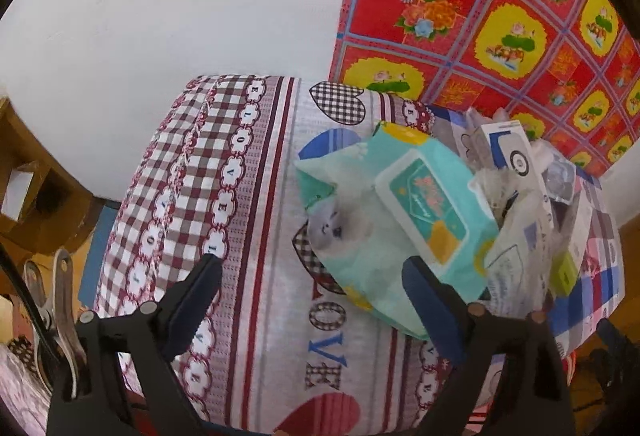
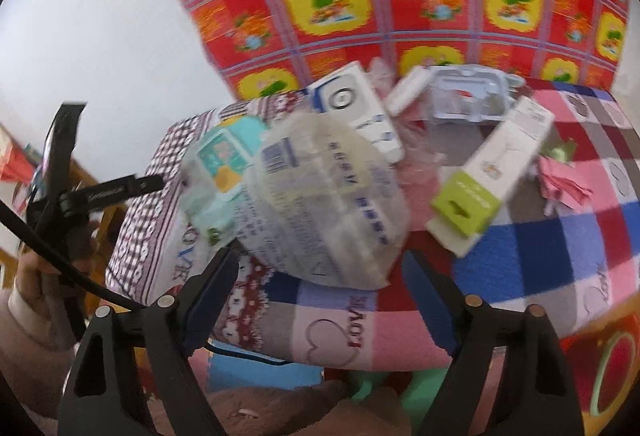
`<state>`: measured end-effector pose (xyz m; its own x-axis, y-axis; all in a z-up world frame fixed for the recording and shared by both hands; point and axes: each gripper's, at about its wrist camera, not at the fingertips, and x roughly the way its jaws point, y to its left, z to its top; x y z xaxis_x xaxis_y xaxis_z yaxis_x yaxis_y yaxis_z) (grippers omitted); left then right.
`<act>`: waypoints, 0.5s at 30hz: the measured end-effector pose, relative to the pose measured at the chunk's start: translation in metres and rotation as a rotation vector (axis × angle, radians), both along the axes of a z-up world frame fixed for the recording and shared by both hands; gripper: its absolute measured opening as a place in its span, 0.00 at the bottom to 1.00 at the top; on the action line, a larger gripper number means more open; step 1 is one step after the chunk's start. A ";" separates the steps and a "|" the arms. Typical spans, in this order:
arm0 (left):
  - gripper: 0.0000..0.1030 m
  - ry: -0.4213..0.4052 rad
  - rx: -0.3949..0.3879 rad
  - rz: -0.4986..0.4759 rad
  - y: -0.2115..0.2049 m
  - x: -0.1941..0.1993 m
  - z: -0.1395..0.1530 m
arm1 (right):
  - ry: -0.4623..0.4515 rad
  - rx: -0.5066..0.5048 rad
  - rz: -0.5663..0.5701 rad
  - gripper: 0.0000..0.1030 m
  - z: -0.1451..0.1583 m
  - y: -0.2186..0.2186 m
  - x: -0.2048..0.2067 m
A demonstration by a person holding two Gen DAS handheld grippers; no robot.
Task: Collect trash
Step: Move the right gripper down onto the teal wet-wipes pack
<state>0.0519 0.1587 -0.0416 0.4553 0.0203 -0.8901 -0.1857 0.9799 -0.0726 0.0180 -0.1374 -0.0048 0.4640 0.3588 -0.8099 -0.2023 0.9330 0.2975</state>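
Clear plastic bag (image 2: 320,200) lies between the right fingers (image 2: 428,300).

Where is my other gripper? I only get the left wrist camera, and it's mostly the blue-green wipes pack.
Observer: The right gripper is open and sits low, just short of a clear plastic bag with a barcode on it.
Operator: Is there trash I can't see?
Observer: Yes. A crumpled pink paper lies on the checked blanket, to the right of a green-and-white box.
Operator: Can you see my gripper from there?
Observer: Yes. The right wrist view shows the left gripper from the side at its left edge, with a hand holding it.
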 end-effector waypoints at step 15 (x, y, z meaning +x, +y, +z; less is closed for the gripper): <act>0.90 0.006 0.023 -0.280 -0.001 0.056 -0.004 | 0.126 0.085 0.168 0.73 -0.039 0.084 0.024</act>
